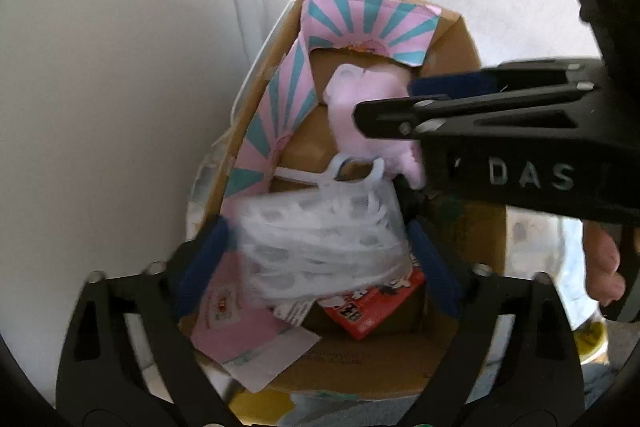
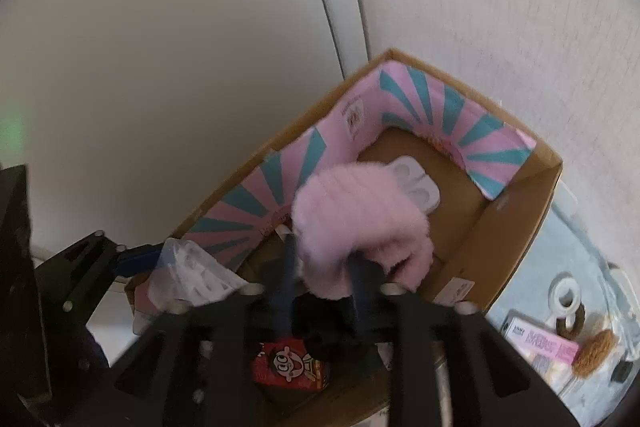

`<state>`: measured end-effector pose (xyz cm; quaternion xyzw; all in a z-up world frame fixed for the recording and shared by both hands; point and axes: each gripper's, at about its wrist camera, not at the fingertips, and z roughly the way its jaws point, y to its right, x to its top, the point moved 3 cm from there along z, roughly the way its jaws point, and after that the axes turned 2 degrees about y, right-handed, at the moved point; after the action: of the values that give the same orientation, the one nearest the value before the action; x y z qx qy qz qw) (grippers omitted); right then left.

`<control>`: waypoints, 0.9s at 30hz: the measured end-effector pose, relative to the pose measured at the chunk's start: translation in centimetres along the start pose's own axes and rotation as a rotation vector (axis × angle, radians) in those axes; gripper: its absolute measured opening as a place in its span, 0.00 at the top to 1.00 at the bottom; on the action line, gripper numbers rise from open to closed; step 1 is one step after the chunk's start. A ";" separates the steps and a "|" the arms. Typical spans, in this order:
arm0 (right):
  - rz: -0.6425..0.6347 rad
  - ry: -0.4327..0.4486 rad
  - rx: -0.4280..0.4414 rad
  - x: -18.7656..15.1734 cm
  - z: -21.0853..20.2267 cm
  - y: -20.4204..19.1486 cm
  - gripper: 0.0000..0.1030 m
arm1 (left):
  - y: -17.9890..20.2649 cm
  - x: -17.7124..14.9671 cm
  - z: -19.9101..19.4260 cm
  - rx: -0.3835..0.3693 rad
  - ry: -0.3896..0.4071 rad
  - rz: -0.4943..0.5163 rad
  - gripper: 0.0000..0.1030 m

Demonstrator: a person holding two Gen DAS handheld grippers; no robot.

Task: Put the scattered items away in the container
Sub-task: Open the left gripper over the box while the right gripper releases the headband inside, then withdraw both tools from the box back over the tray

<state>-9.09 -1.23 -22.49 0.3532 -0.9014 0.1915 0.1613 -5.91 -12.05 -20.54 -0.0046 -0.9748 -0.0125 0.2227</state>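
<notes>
A: One cardboard box (image 1: pixel 460 43) holds everything, with a pink and teal striped liner (image 1: pixel 288 99) along its walls.

B: What lies inside?

A: Largest to smallest: a clear plastic bag of white trays (image 1: pixel 320 239), a fluffy pink plush toy (image 2: pixel 360 223), a red snack box (image 2: pixel 290 367).

B: And the grippers?

A: The left gripper (image 1: pixel 316 263) is spread wide around the bag, not pressing it. The right gripper (image 2: pixel 324 287) is partly spread, the plush between its fingers over the box; I cannot tell if they pinch it.
</notes>
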 end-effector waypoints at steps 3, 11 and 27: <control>0.012 0.037 -0.016 0.3 -0.4 0.1 0.41 | 0.5 -0.1 -0.6 0.047 0.023 0.050 0.05; 0.128 0.079 0.025 -0.9 -2.3 1.9 0.37 | 1.1 -0.6 -2.1 0.011 0.040 0.074 0.05; 0.226 0.157 0.000 -6.2 -7.2 3.2 0.37 | 5.5 -1.5 -4.4 -0.050 0.088 0.144 0.05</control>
<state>-5.84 7.80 -19.60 0.2333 -0.9201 0.2355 0.2087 -2.63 -6.63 -17.13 -0.0798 -0.9605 -0.0210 0.2656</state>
